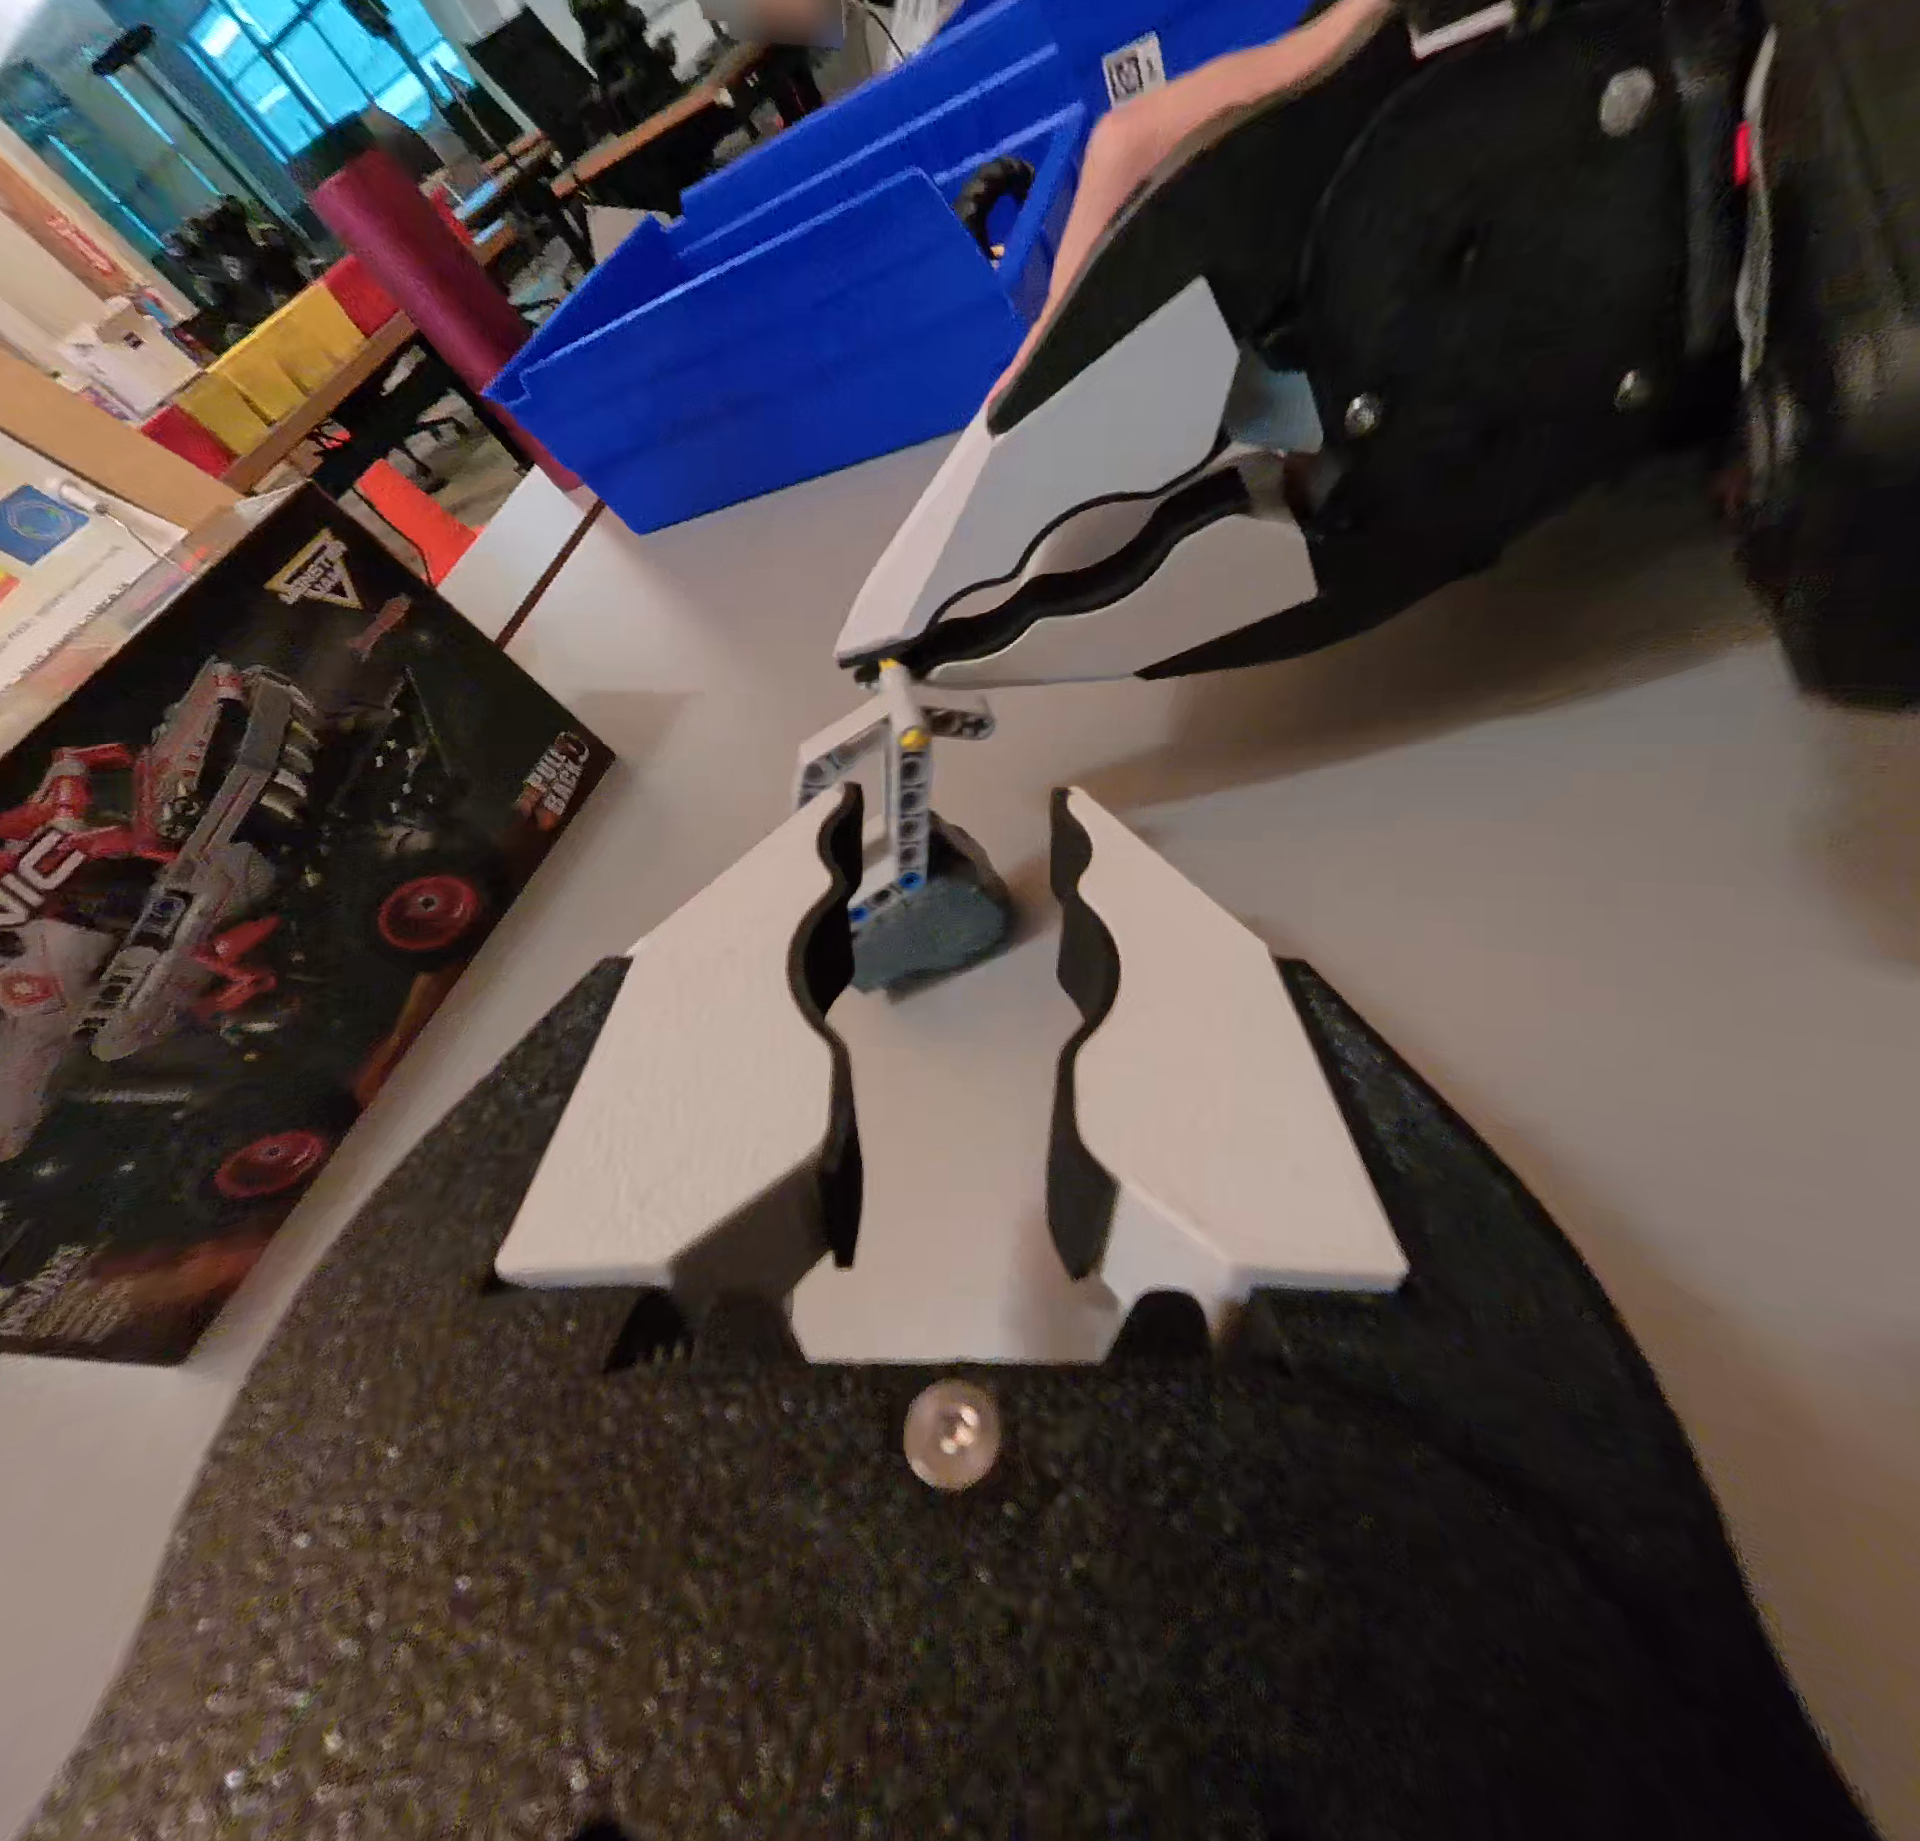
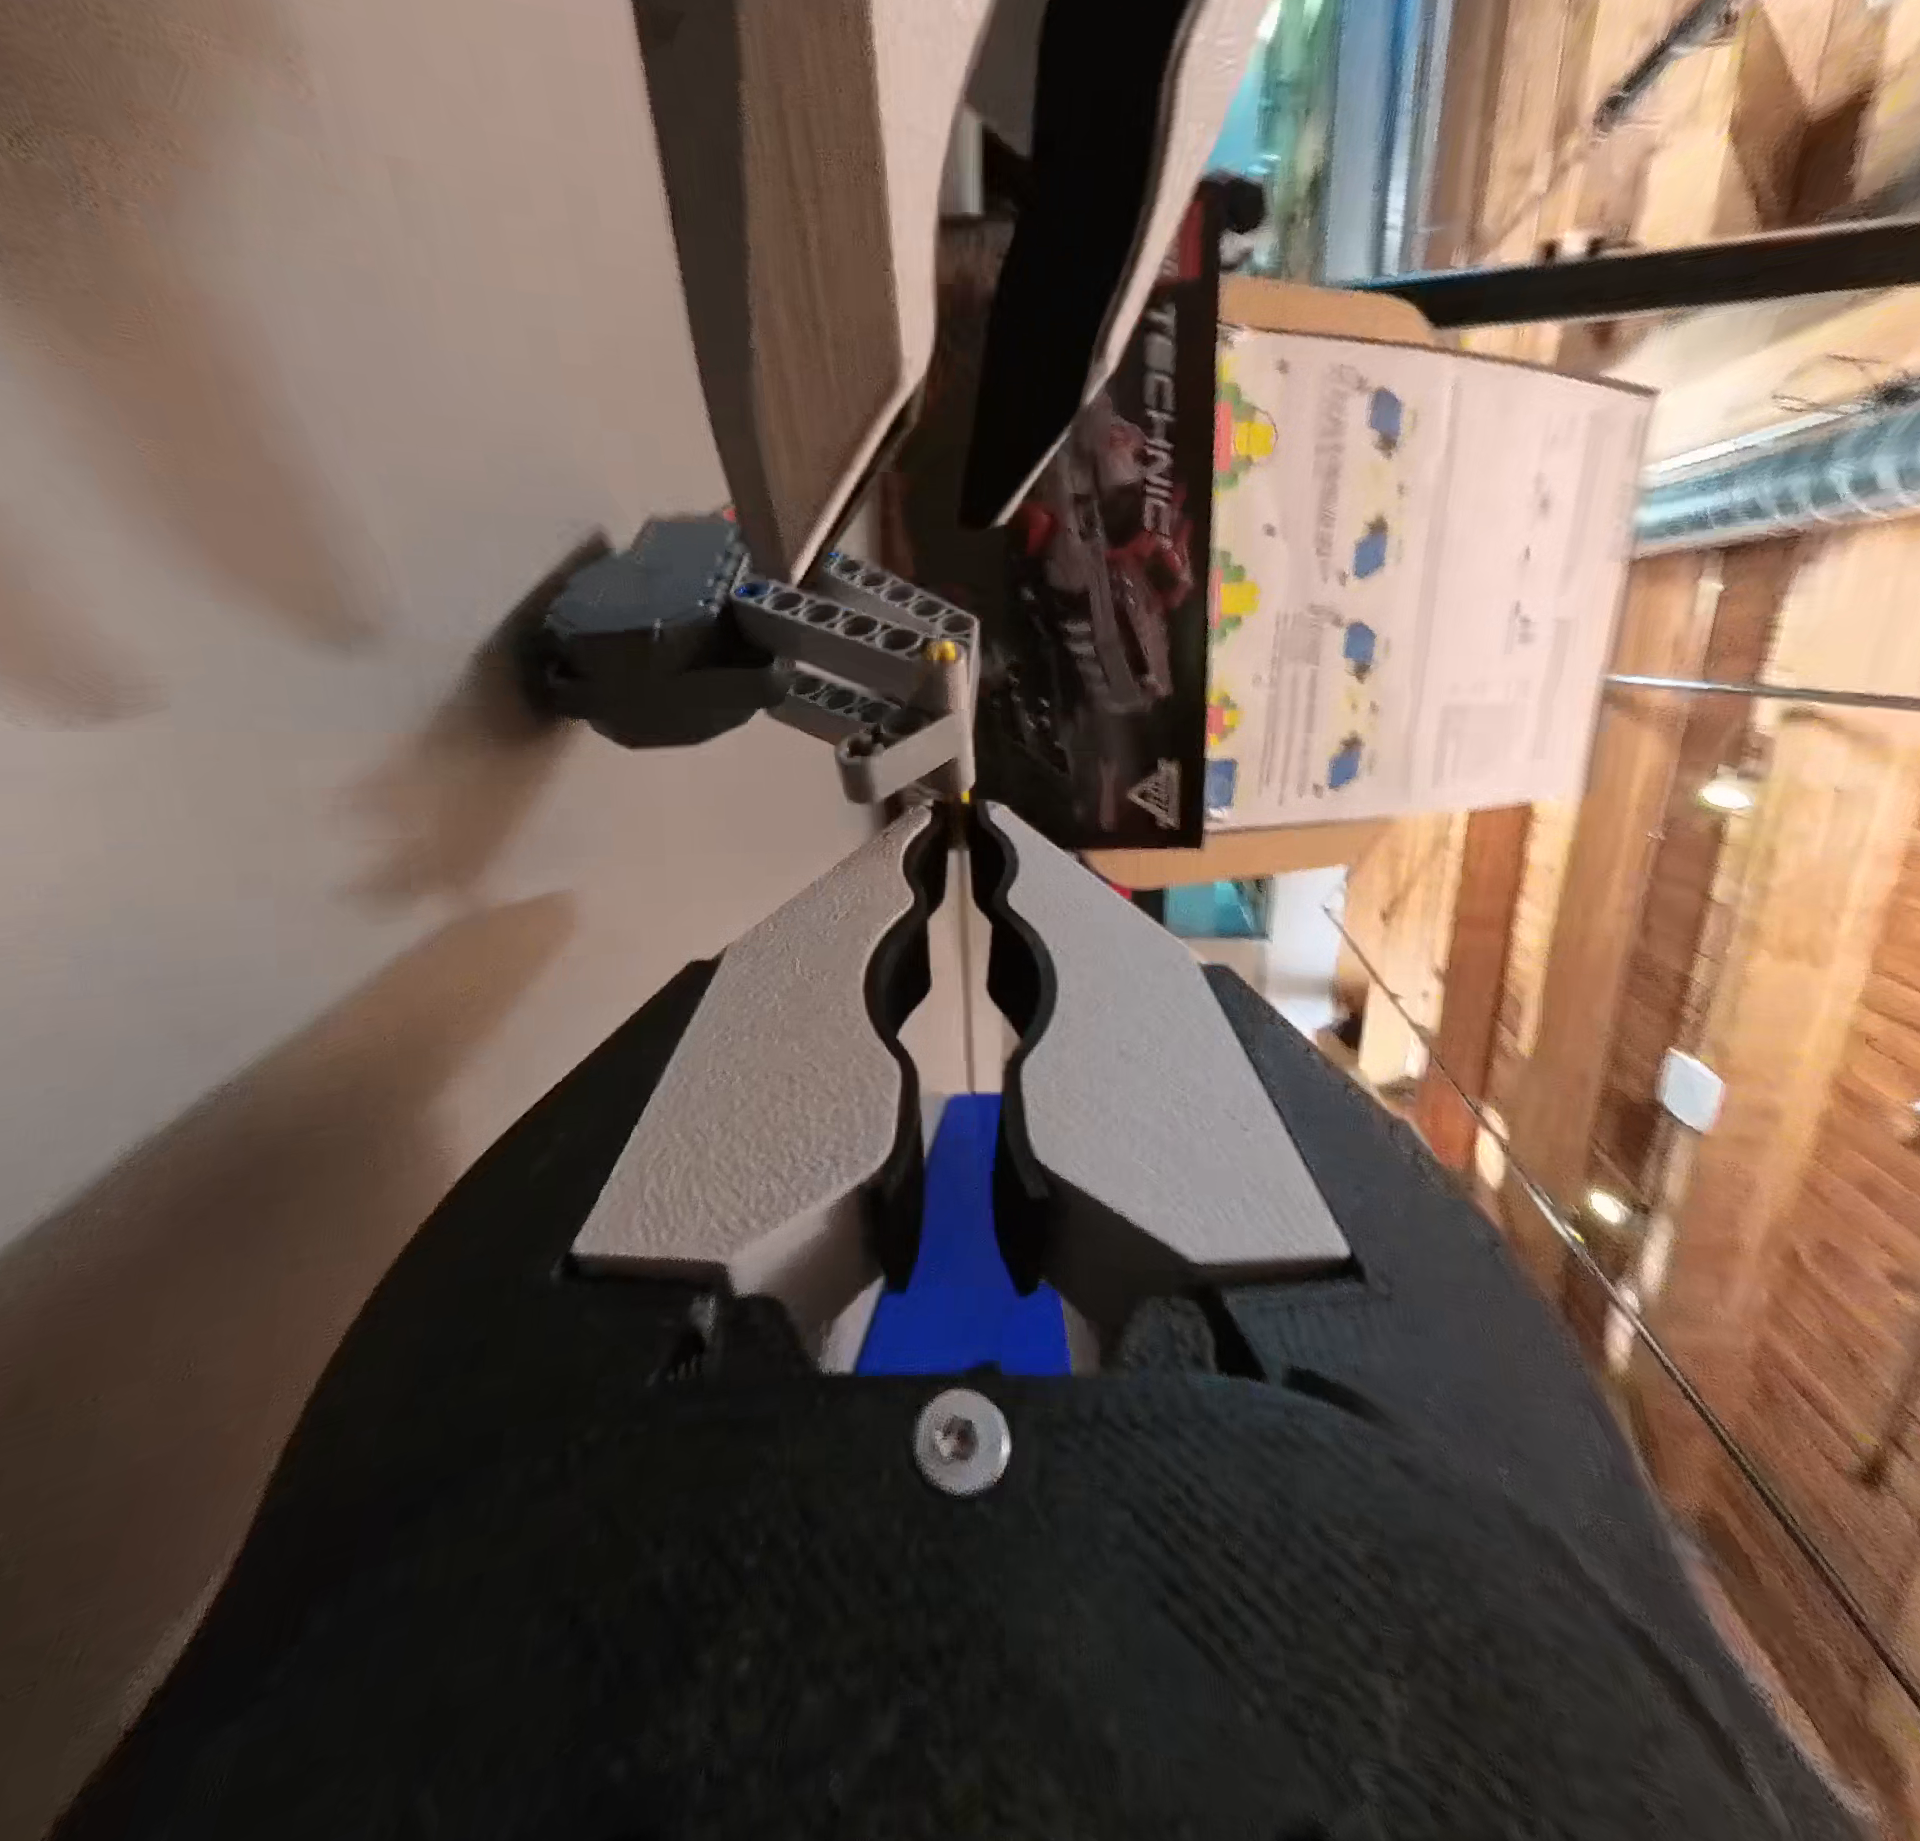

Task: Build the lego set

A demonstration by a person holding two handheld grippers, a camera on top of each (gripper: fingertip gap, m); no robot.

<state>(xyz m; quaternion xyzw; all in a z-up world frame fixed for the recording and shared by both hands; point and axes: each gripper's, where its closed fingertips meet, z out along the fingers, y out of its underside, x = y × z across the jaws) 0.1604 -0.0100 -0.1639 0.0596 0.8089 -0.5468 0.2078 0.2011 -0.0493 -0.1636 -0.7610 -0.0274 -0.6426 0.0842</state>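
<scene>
Lego build stands on the counter at mid-frame in the left wrist view, just beyond the left tongs, which gape open around empty air in front of it. So far it is only a dark grey block with a few pale beams pinned on; most of the set looks unbuilt. Above it, the right tongs are pinched on a small yellow pin at the top of the upright beam, seemingly pressing it home. Further left lies the set box; blue bins sit behind, at upper centre.
</scene>
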